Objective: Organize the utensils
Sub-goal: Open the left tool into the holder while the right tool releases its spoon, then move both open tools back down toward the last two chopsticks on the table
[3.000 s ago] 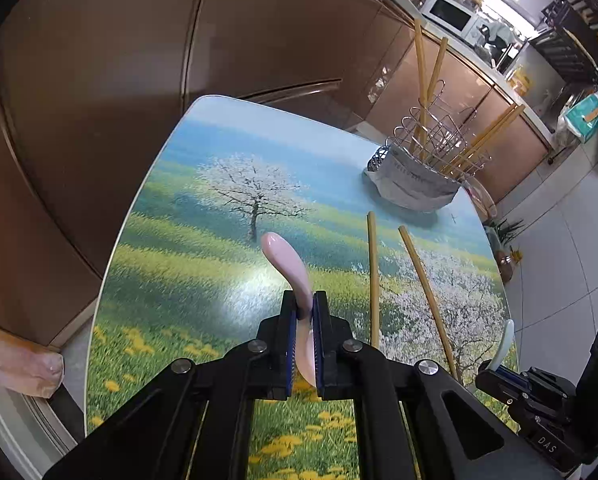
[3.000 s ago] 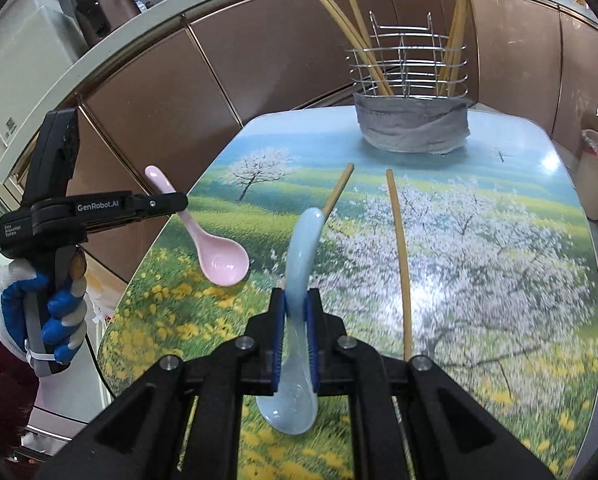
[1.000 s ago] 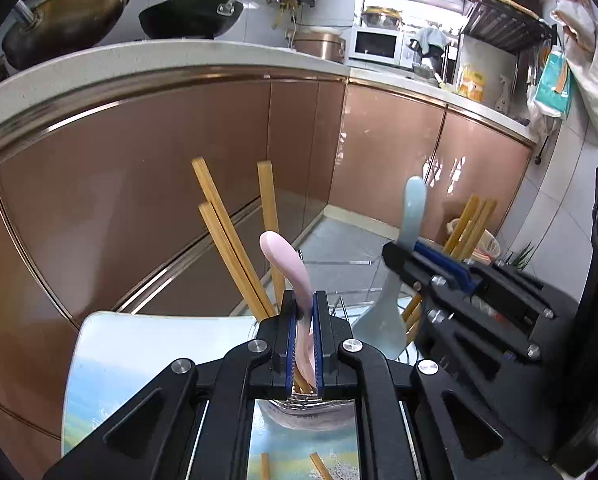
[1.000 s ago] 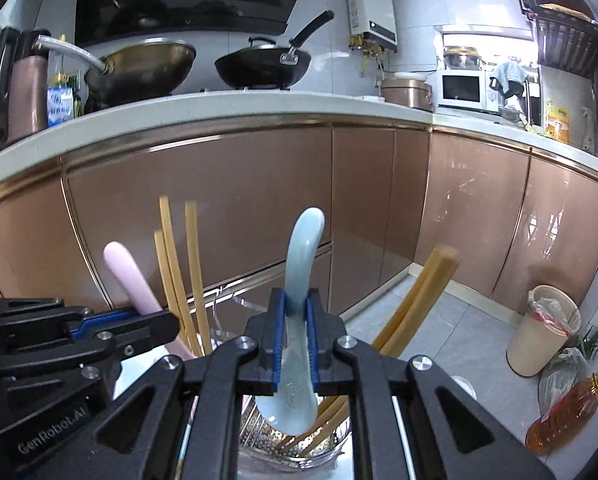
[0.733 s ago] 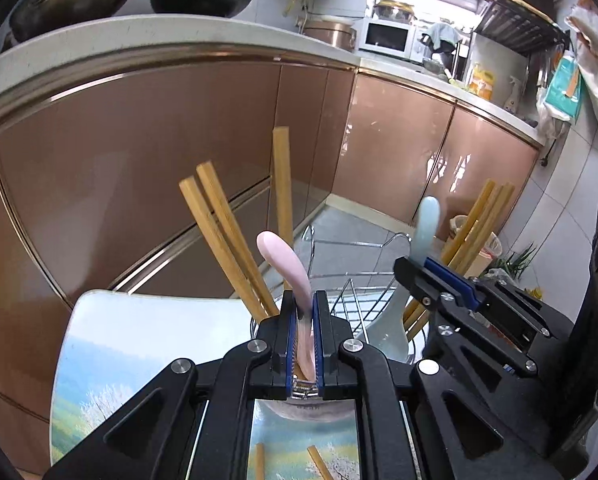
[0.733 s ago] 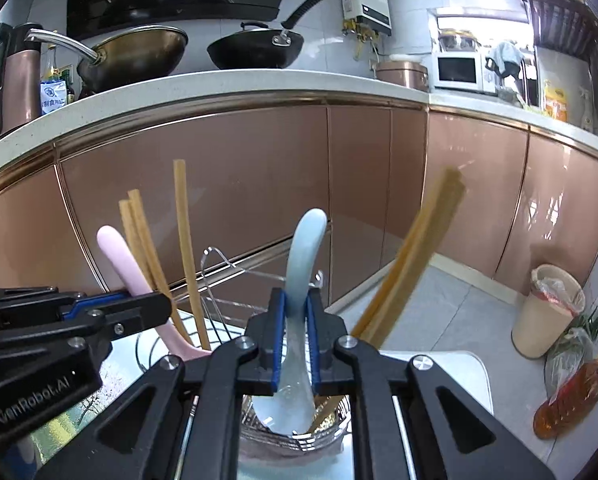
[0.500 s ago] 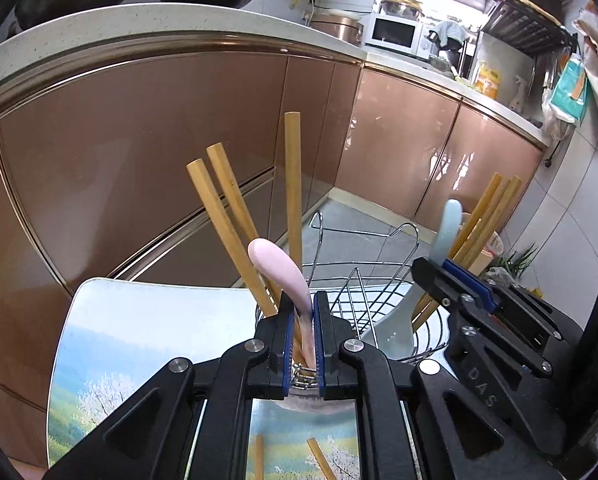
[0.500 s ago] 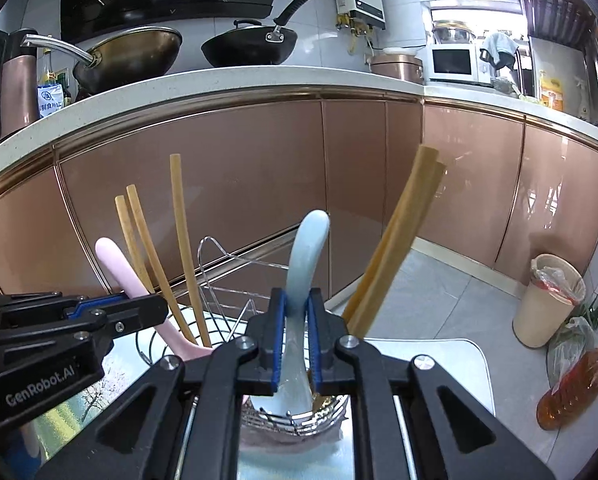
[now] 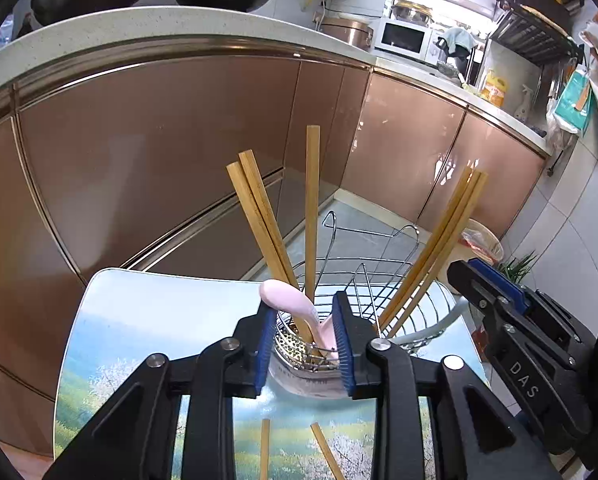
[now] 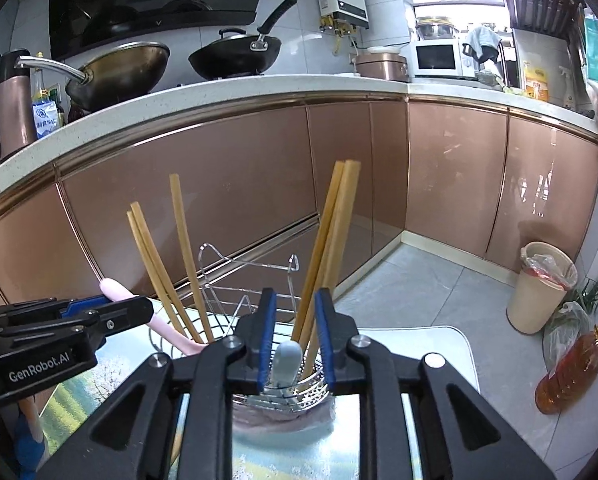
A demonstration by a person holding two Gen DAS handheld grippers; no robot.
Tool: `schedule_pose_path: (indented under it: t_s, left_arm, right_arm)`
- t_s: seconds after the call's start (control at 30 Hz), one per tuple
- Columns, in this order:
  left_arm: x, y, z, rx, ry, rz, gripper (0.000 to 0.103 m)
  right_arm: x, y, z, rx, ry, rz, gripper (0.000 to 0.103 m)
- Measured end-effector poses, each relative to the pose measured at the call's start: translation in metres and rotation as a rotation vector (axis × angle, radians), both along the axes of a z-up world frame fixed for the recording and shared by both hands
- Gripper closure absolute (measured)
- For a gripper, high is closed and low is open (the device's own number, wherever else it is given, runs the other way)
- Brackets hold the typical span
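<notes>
The pink spoon (image 9: 295, 304) stands in the wire utensil holder (image 9: 379, 284), handle up, between the jaws of my left gripper (image 9: 305, 344). Those jaws are opening and no longer squeeze it. In the right wrist view the light blue spoon (image 10: 287, 360) also stands in the holder (image 10: 235, 316), loose between the opening jaws of my right gripper (image 10: 295, 344). Wooden chopsticks (image 9: 259, 216) lean inside the holder. Two more chopsticks (image 9: 325, 452) lie on the table. Each view shows the other gripper beside the holder: the right gripper (image 9: 463, 276) and the left gripper (image 10: 139, 312).
The holder stands at the far end of a table (image 9: 139, 320) printed with a blossom landscape. Brown kitchen cabinets (image 10: 239, 184) rise close behind it, with woks on the counter. On the floor at the right are a bin (image 10: 539, 292) and an oil bottle (image 10: 575, 368).
Both grippers went from shut on their spoons to parted jaws. The pink and blue spoons have sunk lower into the holder. The views have tipped down toward the holder.
</notes>
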State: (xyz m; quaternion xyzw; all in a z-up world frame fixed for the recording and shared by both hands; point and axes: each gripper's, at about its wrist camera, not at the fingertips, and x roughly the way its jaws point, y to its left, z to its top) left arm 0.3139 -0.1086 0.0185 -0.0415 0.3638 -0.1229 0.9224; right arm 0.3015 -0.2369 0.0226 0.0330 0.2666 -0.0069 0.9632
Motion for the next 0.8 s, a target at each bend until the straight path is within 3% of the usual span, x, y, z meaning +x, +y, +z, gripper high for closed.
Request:
schedule_pose_path:
  t_s: [0.43, 0.8]
  left_arm:
    - [-0.061, 0.032, 0.034, -0.022, -0.070, 0.034, 0.058]
    - [-0.125, 0.059, 0.038, -0.020, -0.080, 0.064, 0.051]
  right_arm:
    - [-0.070, -0.005, 0.042, 0.017, -0.055, -0.040, 0.082]
    - [-0.145, -0.005, 0.059, 0.062, -0.073, -0.077, 0.076]
